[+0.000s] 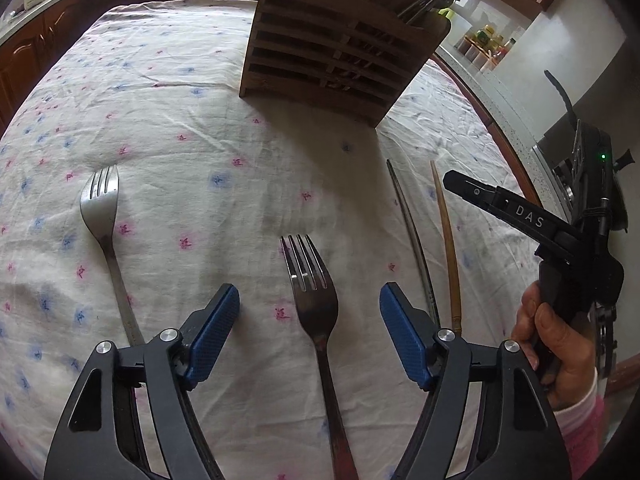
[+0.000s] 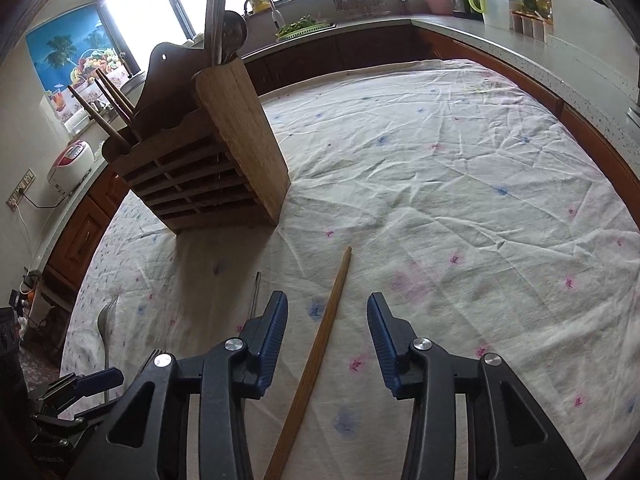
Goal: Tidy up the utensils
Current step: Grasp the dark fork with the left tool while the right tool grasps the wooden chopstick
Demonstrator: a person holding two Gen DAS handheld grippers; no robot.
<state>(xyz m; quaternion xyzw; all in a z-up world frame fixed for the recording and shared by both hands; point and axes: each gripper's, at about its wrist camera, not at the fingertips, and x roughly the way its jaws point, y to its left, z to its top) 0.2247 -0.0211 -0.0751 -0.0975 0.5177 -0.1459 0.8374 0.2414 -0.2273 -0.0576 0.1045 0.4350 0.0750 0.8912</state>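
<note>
Table under flowered cloth (image 1: 192,112), 2 forks (image 1: 100,208) (image 1: 310,280), metal chopstick (image 1: 408,224), wooden chopstick (image 2: 320,344), wooden utensil holder (image 1: 320,48)

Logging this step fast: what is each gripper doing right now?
Left gripper: open, holding nothing, fingers either side of the dark fork.
Right gripper: open, holding nothing, fingers either side of the wooden chopstick.

Two forks (image 1: 310,300) (image 1: 102,208), a metal chopstick (image 1: 408,224) and a wooden chopstick (image 2: 320,344) lie flat before the upright slatted wooden holder (image 1: 332,44).
</note>
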